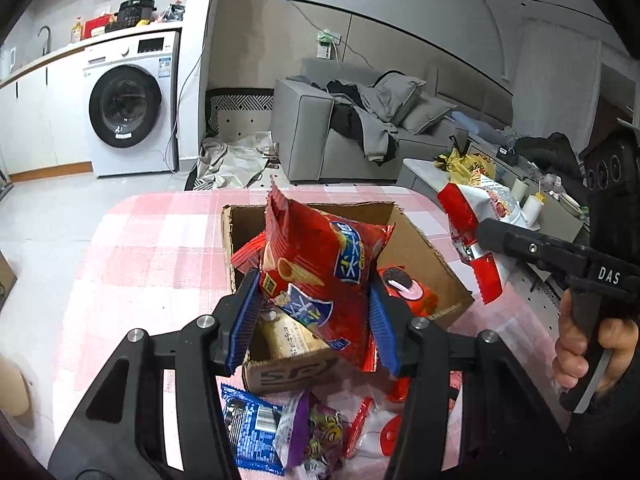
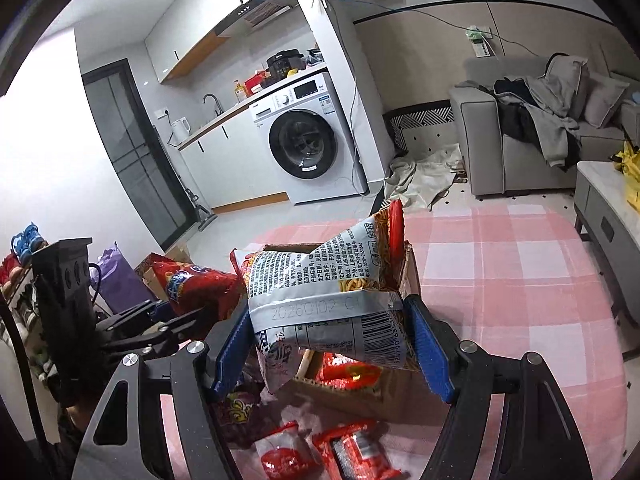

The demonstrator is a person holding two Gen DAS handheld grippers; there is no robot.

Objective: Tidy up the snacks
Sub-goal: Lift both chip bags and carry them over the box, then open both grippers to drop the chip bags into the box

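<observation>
My left gripper (image 1: 314, 292) is shut on a red snack bag (image 1: 320, 264), which hangs over an open cardboard box (image 1: 432, 256) on the pink plaid tablecloth (image 1: 160, 248). An Oreo pack (image 1: 404, 284) and other red packets lie inside the box. My right gripper (image 2: 328, 320) is shut on a silver and red noodle-snack bag (image 2: 320, 280), held above the same box (image 2: 352, 396). In the left wrist view that gripper (image 1: 480, 232) comes in from the right with its bag (image 1: 476, 208). The right wrist view shows the left gripper (image 2: 168, 316) with the red bag (image 2: 196, 284).
Loose packets lie in front of the box: a blue one (image 1: 252, 428), a purple one (image 1: 316, 436), red and white ones (image 2: 352, 452). A hand (image 1: 580, 344) grips the right handle. Beyond the table are a grey sofa (image 1: 312, 132), a washing machine (image 1: 128, 104) and a low table (image 2: 604, 200).
</observation>
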